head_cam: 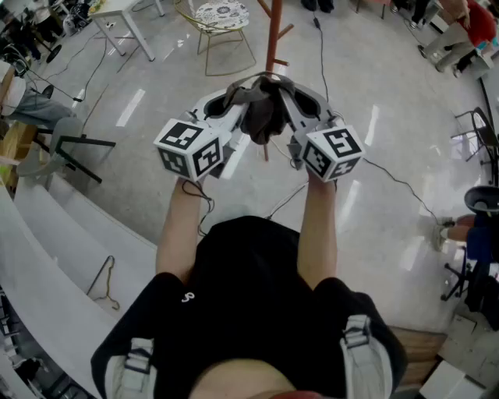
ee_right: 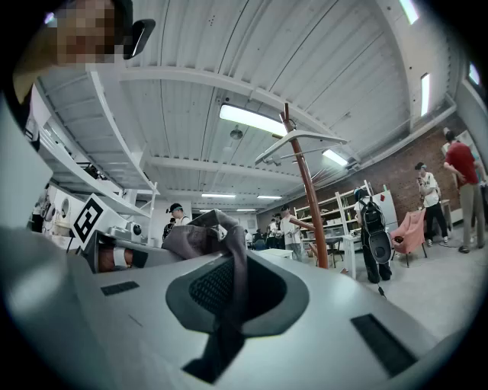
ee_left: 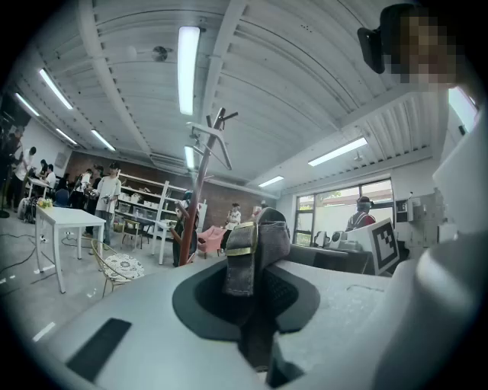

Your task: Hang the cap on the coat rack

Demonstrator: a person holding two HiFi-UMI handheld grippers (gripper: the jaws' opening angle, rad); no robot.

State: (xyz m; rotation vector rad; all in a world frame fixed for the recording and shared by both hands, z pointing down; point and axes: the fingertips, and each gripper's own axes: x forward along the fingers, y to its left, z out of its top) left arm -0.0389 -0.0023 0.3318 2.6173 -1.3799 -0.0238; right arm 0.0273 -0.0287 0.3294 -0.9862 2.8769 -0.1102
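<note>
Both grippers hold a dark grey cap [head_cam: 261,109] up between them, in front of the person's chest. The left gripper [head_cam: 236,117] is shut on the cap's back strap, whose brass buckle [ee_left: 242,250] shows between its jaws. My right gripper [head_cam: 290,115] is shut on a fold of the cap's fabric [ee_right: 210,238]. The red-brown coat rack [head_cam: 271,35] stands just beyond the cap. Its pole and upper pegs rise ahead in the left gripper view [ee_left: 203,183] and in the right gripper view [ee_right: 306,190]. No peg touches the cap.
A wire chair with a patterned seat [head_cam: 222,17] and a white table [head_cam: 117,12] stand left of the rack. Cables [head_cam: 390,179] trail over the glossy floor. A wire hanger [head_cam: 105,282] lies on the white counter at the left. Several people stand far back.
</note>
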